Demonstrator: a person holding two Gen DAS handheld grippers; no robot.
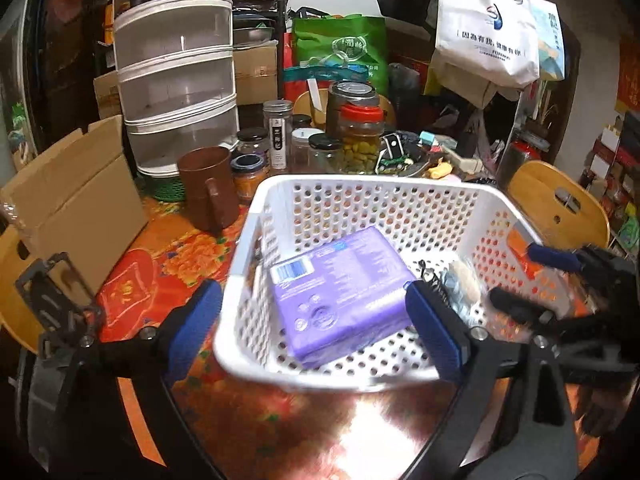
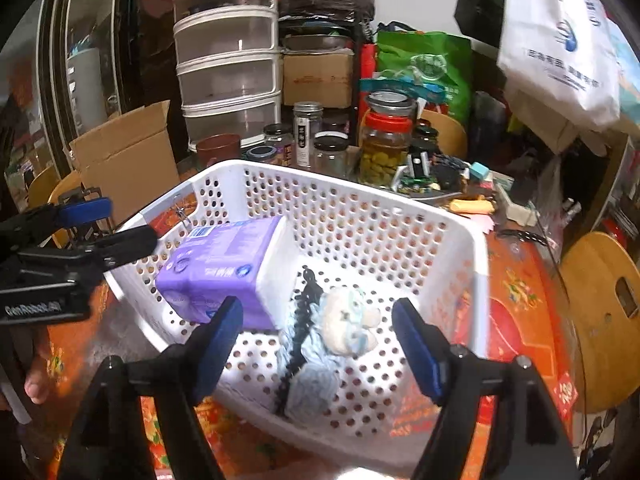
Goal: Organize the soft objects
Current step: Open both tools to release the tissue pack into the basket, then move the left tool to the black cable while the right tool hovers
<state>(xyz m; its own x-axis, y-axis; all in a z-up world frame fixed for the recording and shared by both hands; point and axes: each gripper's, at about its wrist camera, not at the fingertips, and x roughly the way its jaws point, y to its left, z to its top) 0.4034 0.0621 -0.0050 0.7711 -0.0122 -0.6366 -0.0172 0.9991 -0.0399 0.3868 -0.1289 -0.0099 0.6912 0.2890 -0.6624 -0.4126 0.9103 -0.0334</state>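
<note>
A white perforated basket stands on the orange floral tablecloth. In it a purple tissue pack lies on the left. On the right lie a small white plush bear on pale blue cloth and a black toothed hair clip. My left gripper is open and straddles the basket's near left wall, one finger outside, one over the pack's edge. My right gripper is open just above the plush, with no pad touching it.
Behind the basket stand a brown mug, several glass jars and a stacked plastic drawer tower. A cardboard box sits at the left. Wooden chair backs flank the right. Bags hang at the back.
</note>
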